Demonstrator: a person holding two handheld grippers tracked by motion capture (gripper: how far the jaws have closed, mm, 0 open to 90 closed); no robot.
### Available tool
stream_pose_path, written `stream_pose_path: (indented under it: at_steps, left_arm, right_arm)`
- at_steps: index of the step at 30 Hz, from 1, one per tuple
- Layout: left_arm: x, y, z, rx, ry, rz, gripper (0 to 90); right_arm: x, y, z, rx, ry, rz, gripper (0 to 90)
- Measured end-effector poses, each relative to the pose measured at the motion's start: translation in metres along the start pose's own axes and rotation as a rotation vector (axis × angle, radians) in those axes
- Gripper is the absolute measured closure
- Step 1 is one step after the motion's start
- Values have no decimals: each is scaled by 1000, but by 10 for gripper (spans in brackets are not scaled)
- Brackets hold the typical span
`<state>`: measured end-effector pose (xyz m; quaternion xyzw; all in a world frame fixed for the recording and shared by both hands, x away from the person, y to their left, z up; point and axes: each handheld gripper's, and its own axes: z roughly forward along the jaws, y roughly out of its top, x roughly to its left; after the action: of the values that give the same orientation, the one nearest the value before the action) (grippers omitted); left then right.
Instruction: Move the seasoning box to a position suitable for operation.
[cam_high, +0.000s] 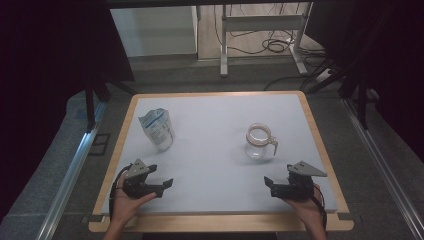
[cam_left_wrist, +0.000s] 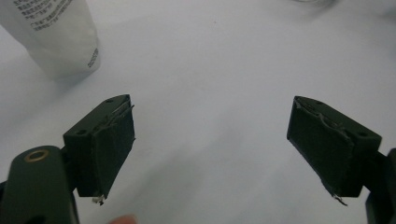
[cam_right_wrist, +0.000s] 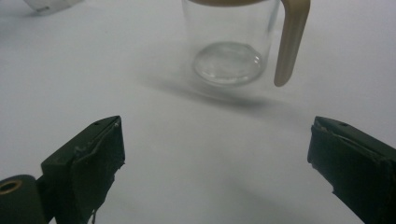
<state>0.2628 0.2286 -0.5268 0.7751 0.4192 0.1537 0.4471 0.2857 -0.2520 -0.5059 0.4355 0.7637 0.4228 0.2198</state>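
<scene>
Two grippers low at the near edge of the table (cam_high: 220, 220), one in each hand. Left gripper (cam_high: 162, 186) near the front left corner, jaws spread wide with nothing between them, only bare white tabletop in the gap. Right gripper (cam_high: 272, 186) near the front right corner, jaws likewise wide apart and empty. White pouch (cam_high: 157, 128) upright on the left half of the table, well beyond the left gripper; in the left gripper view, its printed lower part (cam_left_wrist: 56, 32) at the upper left, off to the side of the gap between the jaws. Glass jug (cam_high: 259, 141) with a pale rim and handle upright on the right half, well apart from the pouch and some way ahead of the right gripper; in the right gripper view, jug (cam_right_wrist: 229, 51) straight ahead above the gap, handle toward the right, clear round base resting on the white surface. No contact between either gripper and pouch or jug.
</scene>
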Motion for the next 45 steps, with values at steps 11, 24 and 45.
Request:
stream_pose_path:
  at_steps: [11, 24, 45]
  left_arm:
    - [-10, 5, 5, -20, -43, 56, 131]
    - [-8, 5, 3, -26, -26, 59, 121]
    - [-10, 0, 1, -11, -86, 68, 67]
  right_arm:
    - [2, -3, 2, -11, 26, 37, 61]
    - [4, -2, 1, 6, 52, 27, 66]
    - [-13, 82, 13, 15, 58, -51, 3]
